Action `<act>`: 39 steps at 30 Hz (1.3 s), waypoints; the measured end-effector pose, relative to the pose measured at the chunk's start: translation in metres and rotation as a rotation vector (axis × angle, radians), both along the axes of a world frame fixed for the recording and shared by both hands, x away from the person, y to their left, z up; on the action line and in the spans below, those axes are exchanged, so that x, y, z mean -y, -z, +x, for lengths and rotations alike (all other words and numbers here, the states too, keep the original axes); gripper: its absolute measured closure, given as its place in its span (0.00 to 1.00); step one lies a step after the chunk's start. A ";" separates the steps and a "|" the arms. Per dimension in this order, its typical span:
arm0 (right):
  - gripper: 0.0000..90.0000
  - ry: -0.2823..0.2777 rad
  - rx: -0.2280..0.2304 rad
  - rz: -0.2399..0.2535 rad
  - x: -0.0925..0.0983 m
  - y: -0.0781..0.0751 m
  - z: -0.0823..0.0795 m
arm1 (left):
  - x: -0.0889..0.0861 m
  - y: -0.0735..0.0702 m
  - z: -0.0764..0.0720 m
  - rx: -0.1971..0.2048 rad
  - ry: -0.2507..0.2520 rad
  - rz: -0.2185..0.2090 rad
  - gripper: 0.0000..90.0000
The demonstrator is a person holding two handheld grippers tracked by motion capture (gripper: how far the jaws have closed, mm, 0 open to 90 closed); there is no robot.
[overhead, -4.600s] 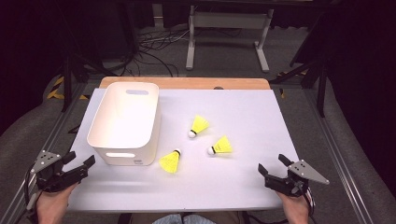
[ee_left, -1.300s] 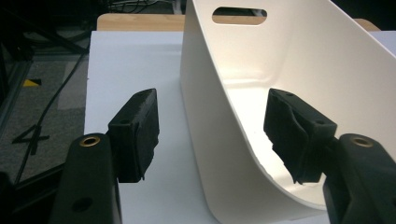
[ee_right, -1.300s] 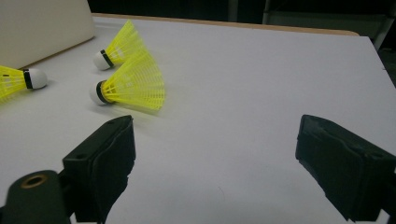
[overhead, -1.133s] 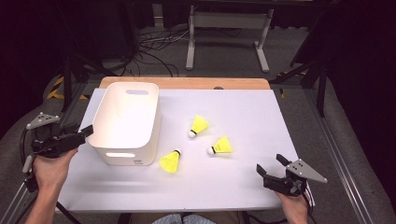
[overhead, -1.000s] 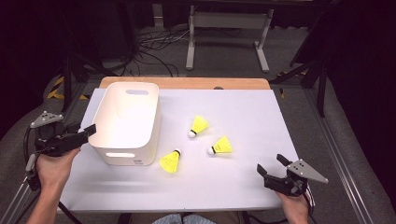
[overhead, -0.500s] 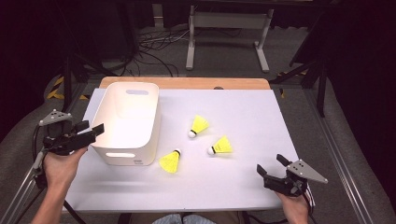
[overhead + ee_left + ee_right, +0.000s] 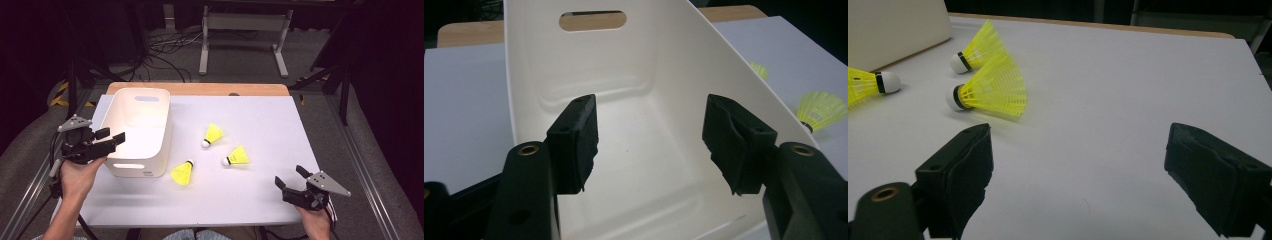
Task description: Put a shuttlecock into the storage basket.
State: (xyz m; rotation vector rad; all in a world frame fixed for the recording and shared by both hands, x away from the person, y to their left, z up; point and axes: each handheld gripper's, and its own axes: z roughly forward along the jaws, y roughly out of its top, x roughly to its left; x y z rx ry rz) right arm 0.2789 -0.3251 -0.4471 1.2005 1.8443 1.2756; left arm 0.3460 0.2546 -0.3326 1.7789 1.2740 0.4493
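Up and in from the table's left edge comes the left gripper (image 7: 111, 141), now hanging at the near left corner of the white plastic bin (image 7: 145, 107), jaws spread wide with nothing between them and the bin's hollow ahead. Over at the near right corner the right gripper (image 7: 289, 177) has kept its place, jaws spread too. Three yellow feathered shuttlecocks (image 7: 236, 156) lie on the white tabletop (image 7: 260, 120) just beside the bin.

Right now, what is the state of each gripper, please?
Left gripper: jaws open, holding nothing, at the white bin.
Right gripper: jaws open, holding nothing.
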 end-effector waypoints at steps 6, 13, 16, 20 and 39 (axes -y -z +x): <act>0.14 0.000 -0.001 -0.003 0.000 0.000 0.000 | 0.008 0.000 0.002 -0.006 0.026 0.001 0.45; 0.14 0.002 -0.003 -0.005 0.000 0.000 0.000 | 0.016 0.000 0.003 -0.011 0.045 -0.005 0.45; 0.14 0.001 -0.004 -0.005 0.000 0.000 0.000 | 0.018 0.000 0.003 -0.011 0.052 -0.006 0.45; 0.14 0.001 -0.005 -0.004 0.000 0.000 0.000 | 0.022 0.000 0.005 -0.014 0.061 -0.013 0.45; 0.14 -0.002 -0.007 -0.006 0.000 0.001 0.001 | 0.044 -0.003 0.007 -0.019 0.121 -0.018 0.45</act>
